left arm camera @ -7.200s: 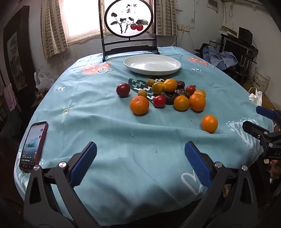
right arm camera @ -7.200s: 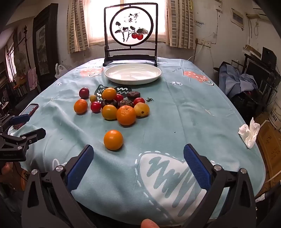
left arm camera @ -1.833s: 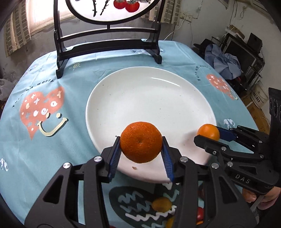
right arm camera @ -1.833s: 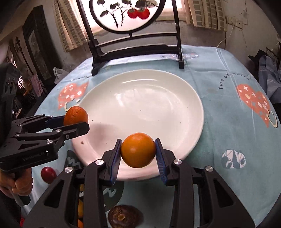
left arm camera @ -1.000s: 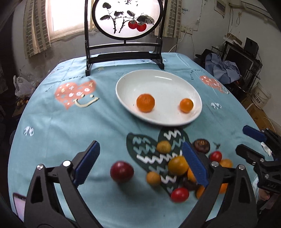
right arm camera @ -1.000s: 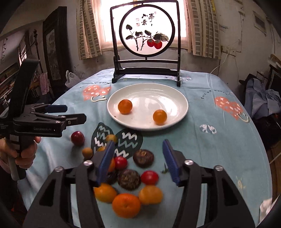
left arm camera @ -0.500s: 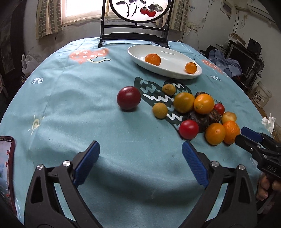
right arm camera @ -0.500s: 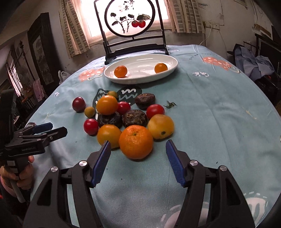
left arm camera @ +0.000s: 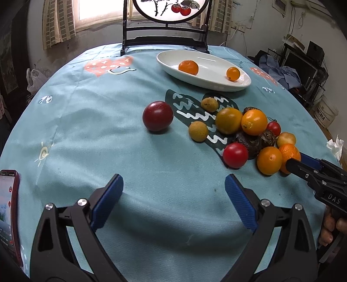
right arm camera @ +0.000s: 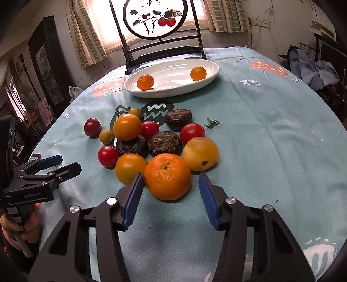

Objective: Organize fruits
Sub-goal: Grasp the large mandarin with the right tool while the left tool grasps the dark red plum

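Observation:
A white plate (right arm camera: 173, 92) at the far side of the table holds a mandarin (right arm camera: 145, 82) and a small orange (right arm camera: 198, 73). A pile of fruit lies nearer. My right gripper (right arm camera: 170, 191) is open, its pads either side of a large mandarin (right arm camera: 167, 176) at the pile's front, not closed on it. My left gripper (left arm camera: 173, 201) is open and empty over bare cloth, well short of a dark red plum (left arm camera: 157, 116). The plate (left arm camera: 208, 83) and the right gripper (left arm camera: 303, 163) at the mandarin also show in the left wrist view.
Tomatoes (right arm camera: 107, 156), yellow-orange fruits (right arm camera: 200, 154), dark wrinkled fruits (right arm camera: 165, 143) and small brown ones (right arm camera: 106, 136) crowd the pile. A phone (left arm camera: 8, 212) lies at the left table edge. A framed screen (right arm camera: 156, 17) stands behind the plate. A tissue (left arm camera: 335, 146) lies at the right.
Both grippers set their oranges on the plate and drew back. In the last half second the right gripper moved forward until its pads flank the large mandarin; the left barely moved.

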Motion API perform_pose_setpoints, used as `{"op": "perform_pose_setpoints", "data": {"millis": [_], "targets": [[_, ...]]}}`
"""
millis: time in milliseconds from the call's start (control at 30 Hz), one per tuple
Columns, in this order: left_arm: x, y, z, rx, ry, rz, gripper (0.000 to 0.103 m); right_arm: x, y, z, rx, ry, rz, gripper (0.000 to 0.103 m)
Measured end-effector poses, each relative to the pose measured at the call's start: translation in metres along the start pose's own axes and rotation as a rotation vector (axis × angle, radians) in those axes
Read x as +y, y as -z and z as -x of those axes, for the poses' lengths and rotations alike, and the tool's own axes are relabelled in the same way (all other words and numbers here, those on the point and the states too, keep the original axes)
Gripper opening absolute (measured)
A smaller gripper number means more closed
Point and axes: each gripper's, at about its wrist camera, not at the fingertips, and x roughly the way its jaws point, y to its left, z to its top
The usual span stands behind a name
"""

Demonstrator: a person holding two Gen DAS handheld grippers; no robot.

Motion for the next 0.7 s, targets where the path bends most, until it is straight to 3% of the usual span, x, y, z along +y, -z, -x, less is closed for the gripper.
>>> {"op": "perform_pose_setpoints", "data": {"millis": [400, 500, 633, 700], "targets": [[0.001, 0.000, -0.003, 0.005, 0.000, 0.004, 0.096, -0.005, -0.004, -0.010, 0.040, -0.059, -0.048, 0.048], [0.006, -0.002, -0.002, -0.010, 0.037, 0.013, 0.096, -0.009, -0.003, -0.007, 0.028, -0.078, -0.070, 0.045], [0.019, -0.028, -0.003, -0.057, -0.005, -0.003, 0.096, -0.011, -0.002, -0.002, -0.004, -0.091, -0.076, 0.045], [0.023, -0.043, -0.009, -0.064, 0.009, -0.021, 0.095, -0.010, -0.002, -0.001, -0.006, -0.093, -0.076, 0.045]]}}
